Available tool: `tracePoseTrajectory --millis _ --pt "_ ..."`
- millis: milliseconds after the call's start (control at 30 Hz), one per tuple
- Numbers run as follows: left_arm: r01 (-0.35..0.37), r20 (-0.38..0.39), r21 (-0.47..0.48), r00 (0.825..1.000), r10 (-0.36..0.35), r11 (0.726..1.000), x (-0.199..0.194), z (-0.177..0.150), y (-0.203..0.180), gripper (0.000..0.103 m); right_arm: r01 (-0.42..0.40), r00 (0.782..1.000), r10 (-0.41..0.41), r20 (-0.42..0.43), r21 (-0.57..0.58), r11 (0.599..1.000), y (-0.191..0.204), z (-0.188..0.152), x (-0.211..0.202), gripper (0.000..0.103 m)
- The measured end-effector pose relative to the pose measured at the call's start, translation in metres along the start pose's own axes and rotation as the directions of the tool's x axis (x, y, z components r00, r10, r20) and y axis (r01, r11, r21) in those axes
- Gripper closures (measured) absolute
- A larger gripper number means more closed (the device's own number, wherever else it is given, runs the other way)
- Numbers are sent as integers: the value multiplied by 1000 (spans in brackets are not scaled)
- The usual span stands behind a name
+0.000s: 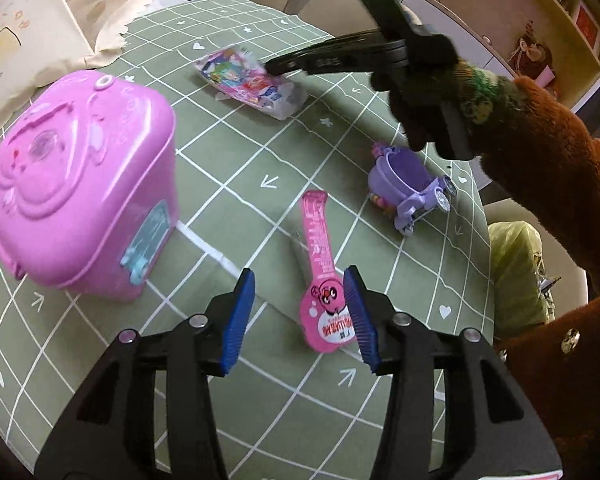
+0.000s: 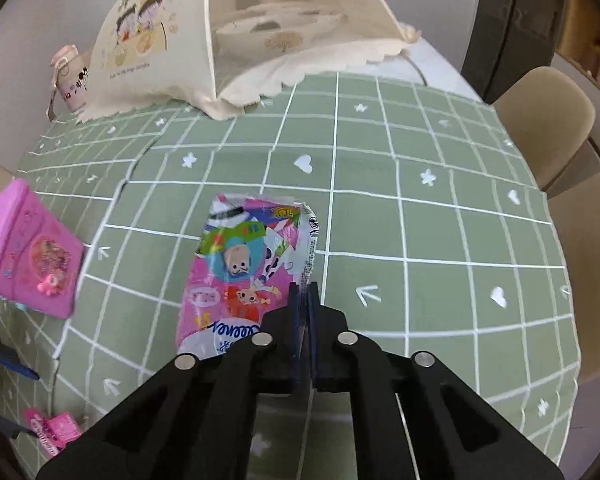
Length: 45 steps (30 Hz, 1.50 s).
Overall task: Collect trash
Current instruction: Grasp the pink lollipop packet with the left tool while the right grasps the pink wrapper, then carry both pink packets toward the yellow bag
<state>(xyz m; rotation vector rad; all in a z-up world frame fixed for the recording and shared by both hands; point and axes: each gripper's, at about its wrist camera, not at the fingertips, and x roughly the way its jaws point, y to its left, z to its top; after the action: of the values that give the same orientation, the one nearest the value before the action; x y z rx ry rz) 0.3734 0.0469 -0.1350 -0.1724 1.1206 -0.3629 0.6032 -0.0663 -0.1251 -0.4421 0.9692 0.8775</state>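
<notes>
Your right tool [image 2: 303, 292] is pinched shut on the near edge of the tissue pack [image 2: 244, 272], which lies mid-tabletop [image 2: 420, 240]. Your left tool [image 1: 300, 312] hangs half open, holding nothing, over the pink wrapper [image 1: 324, 280], with the purple toy carriage [image 1: 412, 188] at its two o'clock. Neither piece looks collected yet.

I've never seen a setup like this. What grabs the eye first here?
Probably the big pink toy case at the left of the green checked tablecloth. Next, the right claw pinched shut on the edge of a colourful tissue packet, while the left claw hangs open over a pink wrapper.
</notes>
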Motion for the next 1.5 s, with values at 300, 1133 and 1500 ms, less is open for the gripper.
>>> tracePoseTrajectory --millis 300,1133,1500 --pt "21 9 -32 1000 -21 999 -3 -7 -4 53 124 983 -142 116 149 981 17 -37 -119 99" --pt "-61 96 14 994 59 998 -51 -45 -29 88 189 932 -303 200 445 875 155 -192 -254 99" --pt "-66 219 58 974 51 996 -117 -66 -41 88 202 918 -325 226 437 876 201 -200 -273 99"
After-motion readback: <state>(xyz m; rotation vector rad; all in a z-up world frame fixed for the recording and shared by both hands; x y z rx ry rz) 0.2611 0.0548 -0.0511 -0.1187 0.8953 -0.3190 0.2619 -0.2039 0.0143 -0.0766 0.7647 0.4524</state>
